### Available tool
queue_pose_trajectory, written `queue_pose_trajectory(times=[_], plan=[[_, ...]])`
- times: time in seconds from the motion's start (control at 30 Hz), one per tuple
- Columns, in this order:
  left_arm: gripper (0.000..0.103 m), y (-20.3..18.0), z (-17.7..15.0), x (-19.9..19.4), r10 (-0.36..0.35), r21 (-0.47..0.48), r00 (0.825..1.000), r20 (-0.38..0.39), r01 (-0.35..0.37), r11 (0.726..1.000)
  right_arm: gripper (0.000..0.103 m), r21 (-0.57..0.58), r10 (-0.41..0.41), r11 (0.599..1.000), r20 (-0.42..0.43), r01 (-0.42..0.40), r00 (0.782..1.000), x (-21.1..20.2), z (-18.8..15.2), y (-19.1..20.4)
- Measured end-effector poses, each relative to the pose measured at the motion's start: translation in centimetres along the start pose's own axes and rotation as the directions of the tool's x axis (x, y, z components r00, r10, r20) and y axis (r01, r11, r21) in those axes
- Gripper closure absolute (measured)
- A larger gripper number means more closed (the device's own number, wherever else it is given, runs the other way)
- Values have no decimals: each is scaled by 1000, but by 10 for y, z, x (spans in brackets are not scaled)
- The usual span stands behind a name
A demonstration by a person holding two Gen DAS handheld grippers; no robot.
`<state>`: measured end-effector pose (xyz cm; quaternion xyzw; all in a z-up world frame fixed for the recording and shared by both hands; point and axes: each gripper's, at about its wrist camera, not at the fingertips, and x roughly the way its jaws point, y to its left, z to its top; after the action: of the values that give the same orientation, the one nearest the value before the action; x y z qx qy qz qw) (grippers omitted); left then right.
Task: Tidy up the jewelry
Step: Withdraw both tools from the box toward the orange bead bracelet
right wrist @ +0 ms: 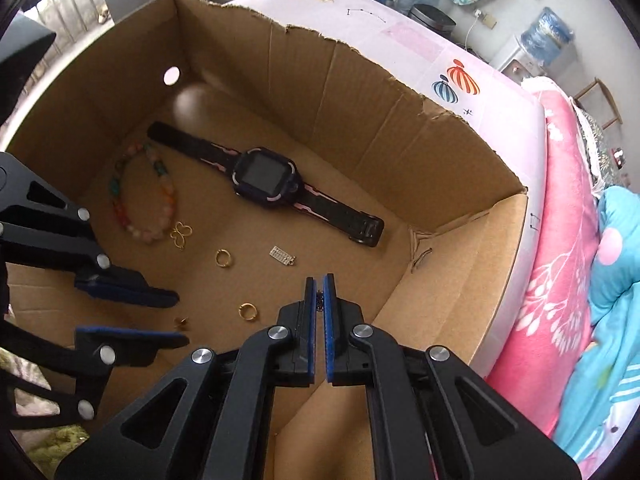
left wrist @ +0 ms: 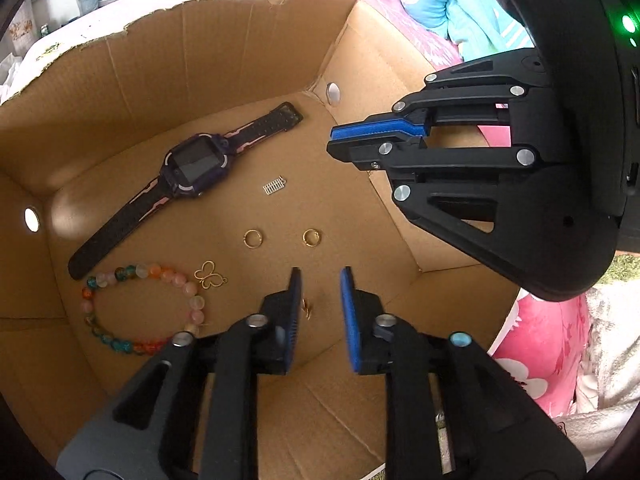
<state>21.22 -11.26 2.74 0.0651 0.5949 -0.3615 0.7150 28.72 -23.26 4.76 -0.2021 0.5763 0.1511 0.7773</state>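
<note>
The small gold stud (left wrist: 307, 309), light, hard and easily flicked, lies on the cardboard box (left wrist: 224, 60) floor between the left gripper (left wrist: 319, 280) fingers, which stand slightly apart, not touching it. Beyond, nearer the watch (right wrist: 265, 179), the right gripper (right wrist: 319, 280) pinches a tiny dark chain piece (right wrist: 319, 300), fingers almost closed.

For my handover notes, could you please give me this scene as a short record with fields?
container: open cardboard box, torn rim
watch: smartwatch lying flat on the box floor
bracelet: beaded bracelet beside a butterfly charm
rings: two gold rings, apart
pendant: small silver piece
left tongs: open above a small gold piece
right tongs: shut on a tiny dark item
</note>
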Motion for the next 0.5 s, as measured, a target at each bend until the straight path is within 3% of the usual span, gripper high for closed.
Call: queue_pose_trajectory(times=[0.2,0.3,0.4,0.5], plan=[[68,-3,1,-4,3,1,1000,27,-3,1000,91,-1,-28,1000,10,28,1000,-7,-1,3],[65,-6,-1,-13,15,1,998,53,-15,1000,80,19,-35,999,38,34,999,-17,-2,1],[58,-9,-8,-32,35,11,994,103,-36,999,72,70,-25,997,112,17,993,-38,-2,-8],[44,-12,-22,-64,80,38,976,205,-90,995,59,178,-18,984,251,-28,968,-80,-18,-20]])
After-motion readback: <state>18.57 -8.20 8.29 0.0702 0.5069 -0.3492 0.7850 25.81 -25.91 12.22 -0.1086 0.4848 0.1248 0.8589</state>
